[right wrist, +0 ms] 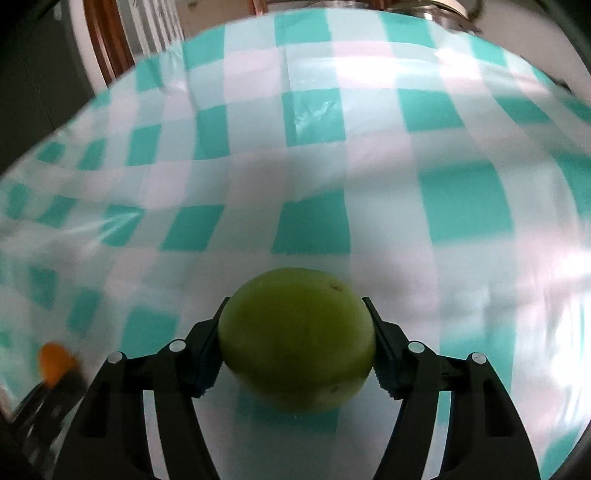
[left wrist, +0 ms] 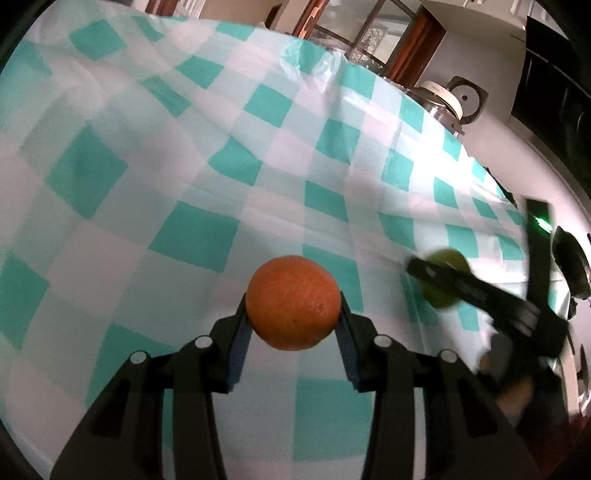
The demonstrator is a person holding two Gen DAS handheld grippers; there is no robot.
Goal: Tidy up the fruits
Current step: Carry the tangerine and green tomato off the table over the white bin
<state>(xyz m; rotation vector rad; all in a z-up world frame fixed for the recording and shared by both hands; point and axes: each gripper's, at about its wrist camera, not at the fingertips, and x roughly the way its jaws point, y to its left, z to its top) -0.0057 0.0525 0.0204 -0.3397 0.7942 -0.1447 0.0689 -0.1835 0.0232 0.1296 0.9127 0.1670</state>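
Note:
My left gripper (left wrist: 293, 314) is shut on an orange (left wrist: 293, 302) and holds it above the teal-and-white checked tablecloth (left wrist: 221, 155). My right gripper (right wrist: 295, 332) is shut on a green apple (right wrist: 297, 339), also held above the cloth. In the left wrist view the right gripper (left wrist: 439, 280) shows blurred at the right with the green apple (left wrist: 445, 258) between its fingers. In the right wrist view the orange (right wrist: 53, 363) and the left gripper show blurred at the lower left edge.
The checked cloth (right wrist: 332, 110) covers the whole table and is wrinkled. Beyond the far table edge stand a metal pot with a white lid (left wrist: 441, 98), a glass cabinet (left wrist: 362, 33) and wooden door frames (right wrist: 107, 40).

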